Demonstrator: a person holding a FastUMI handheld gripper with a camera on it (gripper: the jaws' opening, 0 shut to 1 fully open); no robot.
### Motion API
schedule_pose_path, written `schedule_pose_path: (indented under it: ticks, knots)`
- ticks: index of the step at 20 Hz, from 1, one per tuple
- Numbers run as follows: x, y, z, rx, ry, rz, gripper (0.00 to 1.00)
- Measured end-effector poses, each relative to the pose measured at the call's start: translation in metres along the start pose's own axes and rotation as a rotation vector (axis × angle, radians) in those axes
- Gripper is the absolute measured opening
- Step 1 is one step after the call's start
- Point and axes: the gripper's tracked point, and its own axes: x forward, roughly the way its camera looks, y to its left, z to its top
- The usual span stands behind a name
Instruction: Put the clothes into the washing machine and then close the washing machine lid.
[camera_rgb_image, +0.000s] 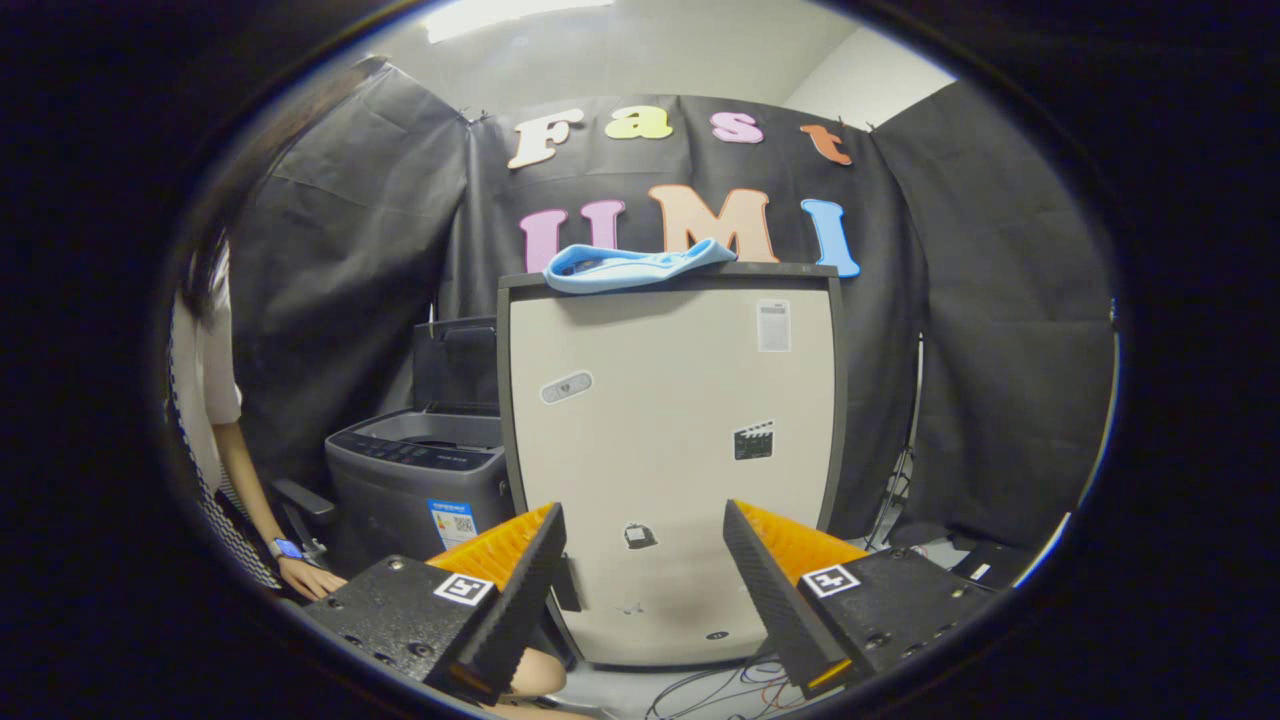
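1. The tongs (645, 560) are spread wide with nothing between their fingers.
2. The cloth (635, 265), a light blue piece, lies draped over the top edge of a tall beige panel (670, 450) that stands straight ahead of the tongs. It sits well above and beyond the fingertips, a little to their left.
3. The washing machine (420, 480) is a grey top-loader, beyond the left finger and partly behind the panel, with its lid (455, 365) standing up.
4. I judge the cloth to be light, soft and limp. It will sag and fold once lifted and may snag or drag on the panel's edge.
5. The best hold looks like the bunched middle fold on top of the panel. Pinch a thick gather there, since a thin edge may slip free.
6. A person's hand (310, 578) rests low, just left of the left finger.
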Motion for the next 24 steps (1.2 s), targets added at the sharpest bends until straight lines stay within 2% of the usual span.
schedule_pose_path:
  ticks: [9, 14, 17, 21, 24]
  knots:
    - [0.0, -0.004, 0.0, 0.0, -0.002, -0.022, 0.96]
    - [0.008, -0.015, 0.012, 0.003, -0.001, -0.128, 0.97]
    - [0.033, 0.001, 0.07, 0.005, -0.046, -0.135, 0.97]
    - [0.078, 0.015, 0.17, -0.074, -0.116, -0.155, 0.97]
    - [0.124, 0.03, 0.219, -0.115, -0.098, -0.143, 0.96]
